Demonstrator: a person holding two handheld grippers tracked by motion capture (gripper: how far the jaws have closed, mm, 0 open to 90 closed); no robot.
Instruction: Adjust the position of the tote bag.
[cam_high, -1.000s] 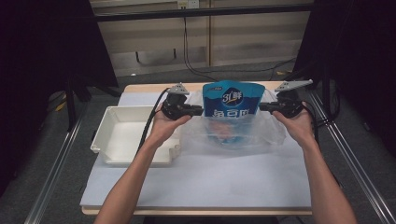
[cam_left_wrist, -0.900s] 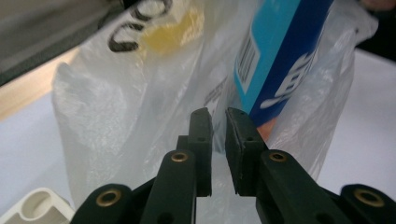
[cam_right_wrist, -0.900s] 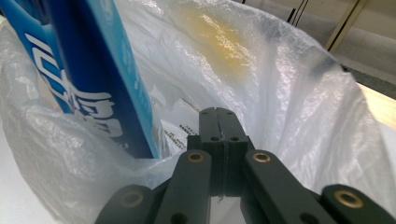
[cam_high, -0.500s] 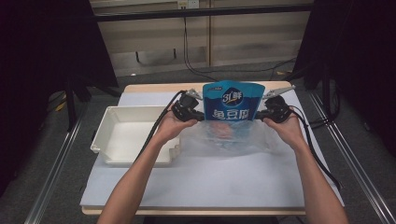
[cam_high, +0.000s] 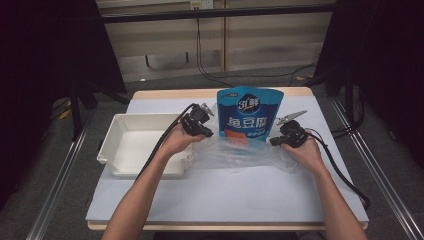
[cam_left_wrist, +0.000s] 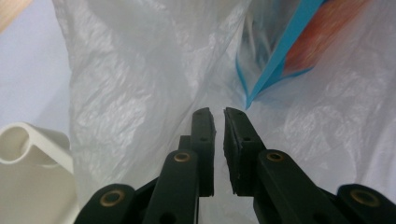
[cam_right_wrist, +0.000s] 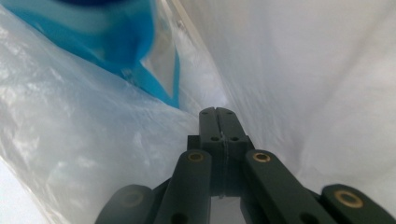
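A white tray (cam_high: 131, 145) sits outside the left gripper (cam_high: 206, 132). The clear plastic bag (cam_high: 235, 152) stretches between both grippers, a blue pouch (cam_high: 248, 116) standing in it just beyond the jaws. Left jaws stand narrow, seemingly pinching film; the right gripper (cam_high: 275, 141) is clamped on the bag's edge.

A white tray (cam_high: 131, 145) sits on the left side of the bench (cam_high: 225, 200), which is covered with a pale sheet. Its rounded rim also shows in the left gripper view. Behind the bench, black cables (cam_high: 210, 55) trail across the floor (cam_high: 165, 82).
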